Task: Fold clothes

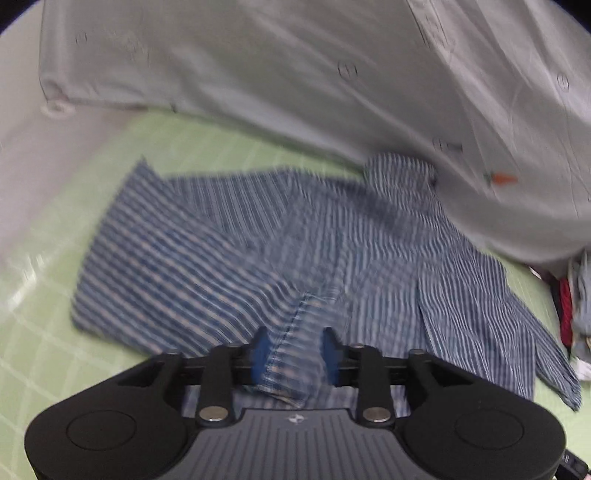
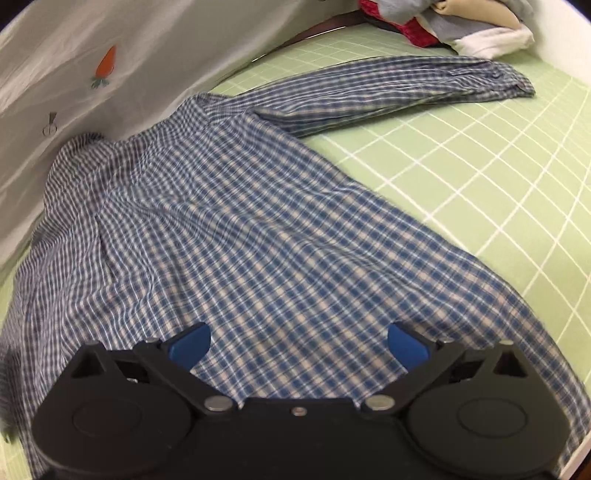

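A blue and white checked shirt (image 2: 236, 236) lies spread on a green grid-patterned surface (image 2: 498, 177), its collar toward the white cloth at the back and one sleeve (image 2: 406, 96) stretched out to the right. My left gripper (image 1: 295, 354) is shut on a hemmed edge of the shirt (image 1: 288, 369), with the fabric pinched between the blue pads. In the left wrist view the shirt (image 1: 221, 251) looks blurred. My right gripper (image 2: 299, 343) is open, its blue pads wide apart just above the shirt's lower body, holding nothing.
A white cloth with a carrot print (image 2: 107, 62) and buttons hangs along the back (image 1: 295, 74). A pile of other clothes, red, grey and white (image 2: 443, 22), sits at the far right corner. The green surface's edge shows at the lower right (image 2: 576, 454).
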A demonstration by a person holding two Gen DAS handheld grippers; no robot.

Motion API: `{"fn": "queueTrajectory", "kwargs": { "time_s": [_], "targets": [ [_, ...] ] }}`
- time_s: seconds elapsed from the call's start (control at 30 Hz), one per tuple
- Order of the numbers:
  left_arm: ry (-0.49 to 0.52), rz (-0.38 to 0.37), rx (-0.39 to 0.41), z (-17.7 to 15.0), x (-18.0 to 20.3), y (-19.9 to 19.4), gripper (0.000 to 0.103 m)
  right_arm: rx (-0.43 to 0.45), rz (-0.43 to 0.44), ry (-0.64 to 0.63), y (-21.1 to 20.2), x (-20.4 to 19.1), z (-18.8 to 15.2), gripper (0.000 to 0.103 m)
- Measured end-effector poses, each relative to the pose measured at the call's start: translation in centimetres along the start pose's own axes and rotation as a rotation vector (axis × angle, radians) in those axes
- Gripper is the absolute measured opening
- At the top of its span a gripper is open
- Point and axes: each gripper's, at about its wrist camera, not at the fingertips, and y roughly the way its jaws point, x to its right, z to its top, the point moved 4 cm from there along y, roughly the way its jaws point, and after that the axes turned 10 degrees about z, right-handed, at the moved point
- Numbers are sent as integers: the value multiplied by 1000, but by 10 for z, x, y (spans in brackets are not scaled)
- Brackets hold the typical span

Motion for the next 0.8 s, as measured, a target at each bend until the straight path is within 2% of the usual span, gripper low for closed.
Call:
{"fn": "queueTrajectory", "kwargs": {
  "time_s": [0.07,0.13,0.2,0.33,0.5,0.63,0.77,0.8],
  "targets": [
    [12,34,-20,-12,-1,1,63,0,16,-6,0,0,1,103],
    [2,84,-23,-20,-12,-2,67,0,27,-37,0,-7,1,103],
    [-49,124,-32,-28,-32,-7,71,-2,41,-75,0,-18,0,103],
    [-123,223,-43,-39,-69,-12,76,-4,99,-173,2,-62,-7,103],
    [-145,310,-65,-46,-111,-16,77,-13,160,-324,11,-133,-25,103],
    [-173,348,-56,-47,-135,-23,78,-25,209,-439,21,-191,-43,100],
    [-192,346,-68,-52,-147,-21,79,-59,253,-482,33,-235,-66,98],
    [-197,347,-72,-54,-150,-20,79,-68,263,-493,35,-244,-71,94]
  ]
}}
